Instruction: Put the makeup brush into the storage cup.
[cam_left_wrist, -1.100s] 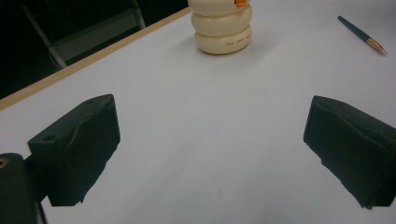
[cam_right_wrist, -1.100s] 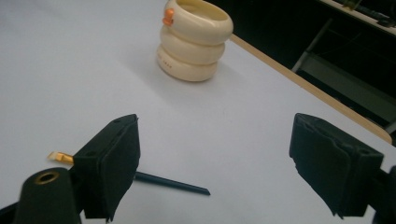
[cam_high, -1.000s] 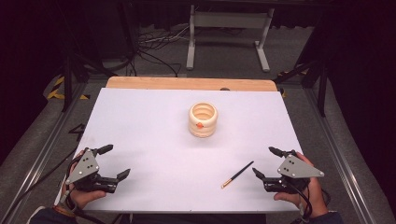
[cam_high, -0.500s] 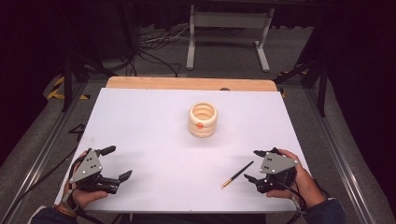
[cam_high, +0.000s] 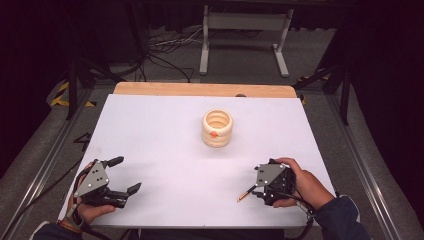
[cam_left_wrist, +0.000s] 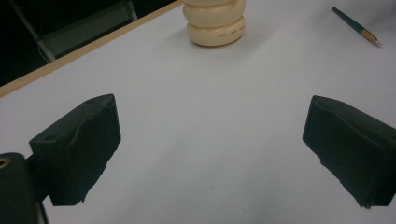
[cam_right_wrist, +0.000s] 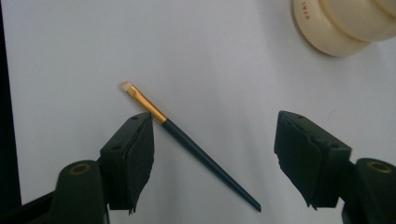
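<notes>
**Colleague:** What do you have on the right side?

**Me:** My right gripper sits over the near right part of the white table, straight above the paintbrush. In the right gripper view the brush lies flat on the table between my two black jaws, running on a slant. Its pale bristle tip and gold ferrule point away past the left jaw, and the dark blue handle runs back toward me. The left jaw is just beside the ferrule, and I cannot tell whether it touches. The other jaw is well apart from the handle.

**Colleague:** So are you gripping it?

**Me:** No. The jaws have just been closing, with the brush between them, but they are spread apart and the pads are not pressing on it. In the high view the brush tip pokes out to the left of the gripper.

**Colleague:** And the left?

**Me:** My left gripper is at the near left corner with its jaws spread wide and only bare table between them.

**Colleague:** Anything else on the table?

**Me:** A cream ribbed holder stands upright toward the far middle, well apart from both grippers. It has a small orange mark on its near side.
</notes>
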